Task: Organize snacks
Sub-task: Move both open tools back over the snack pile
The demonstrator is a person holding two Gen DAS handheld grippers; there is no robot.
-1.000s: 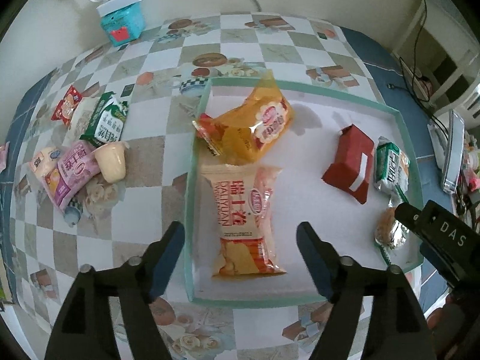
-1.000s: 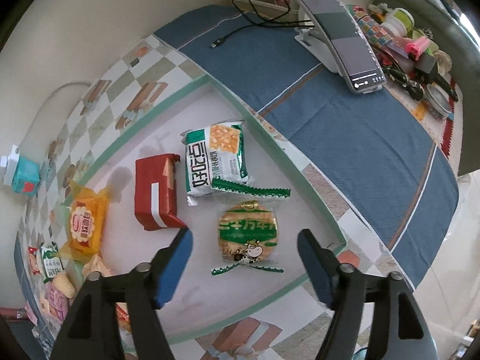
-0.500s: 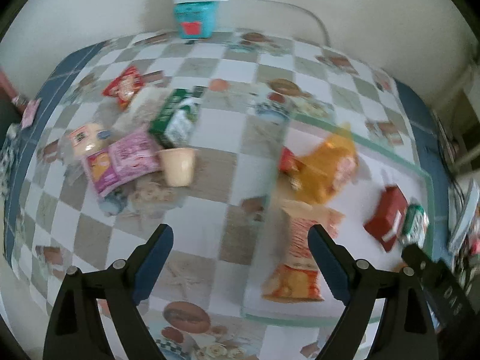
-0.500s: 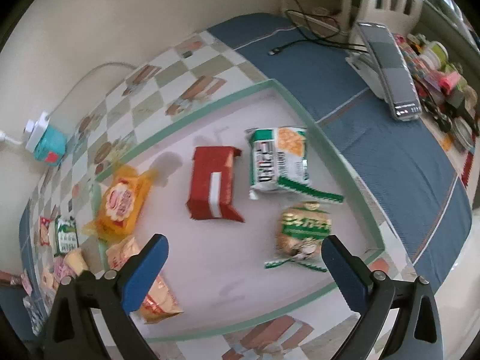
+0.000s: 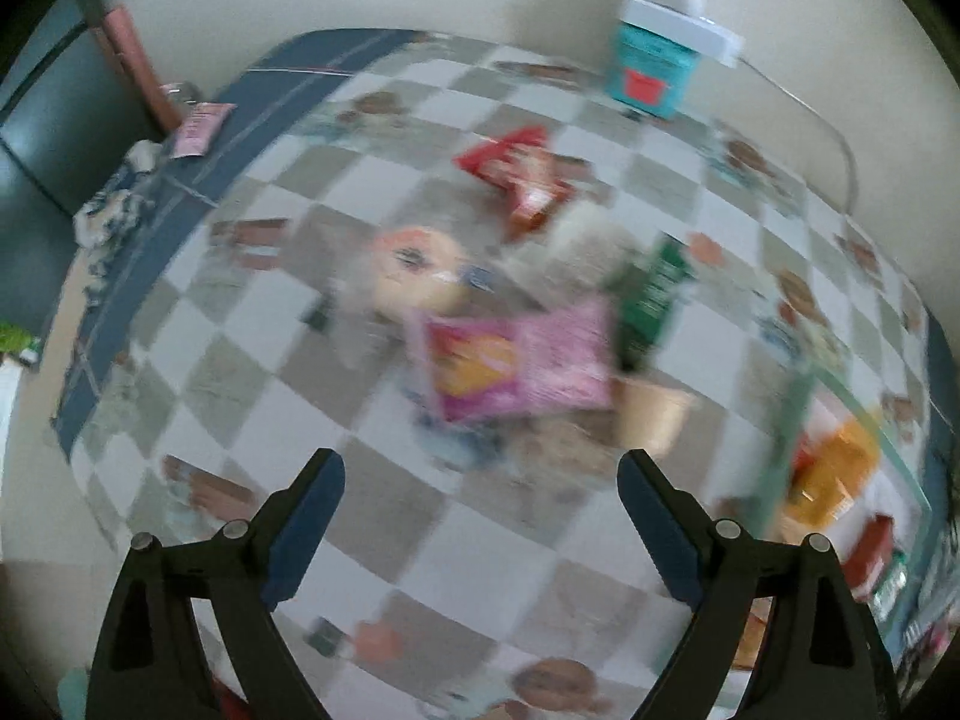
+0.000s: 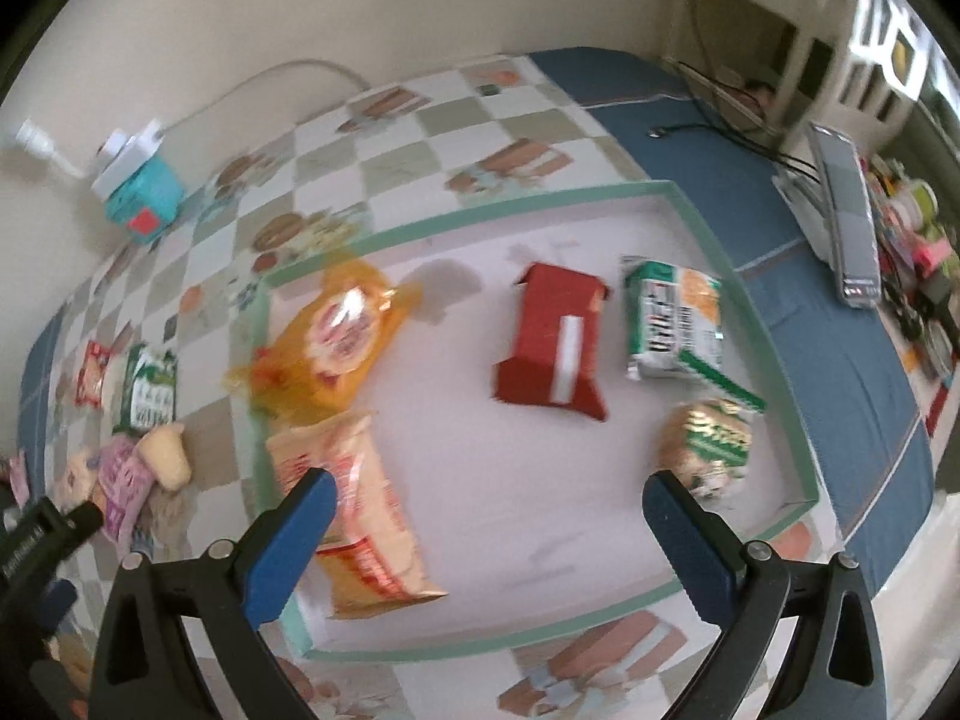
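While both claws hang over the table with jaws spread and nothing between them, having just been opening, the checked cloth (image 6: 420,138) lies under everything, its squares printed with cakes. The left gripper (image 5: 480,504) points down at bare checks, its view blurred. Just beyond its fingers sits a loose heap of snacks: a pink packet (image 5: 516,366) on top, a pale cup-shaped cake (image 5: 651,420) at its right edge, a green packet (image 5: 654,294) behind that, and a red packet (image 5: 519,171) farther back.

The right gripper (image 6: 489,516) hovers over the near part of a shallow tray (image 6: 714,240) with a green rim and white floor. Nearest its left finger, inside the tray, lies an orange-and-white bag (image 6: 354,510). By the right finger lies a round gold-and-green snack (image 6: 708,444). Farther in are a yellow bag (image 6: 336,342) at the left, a dark red pack (image 6: 555,342) in the middle and a green-and-white pack (image 6: 672,318) at the right.

Right of the tray runs a blue cloth (image 6: 840,372), with a cable and a stand holding a phone (image 6: 843,216) beyond it. At the far left, against the cream wall (image 6: 300,0), stands a teal box (image 6: 144,198) with a white plug on top.
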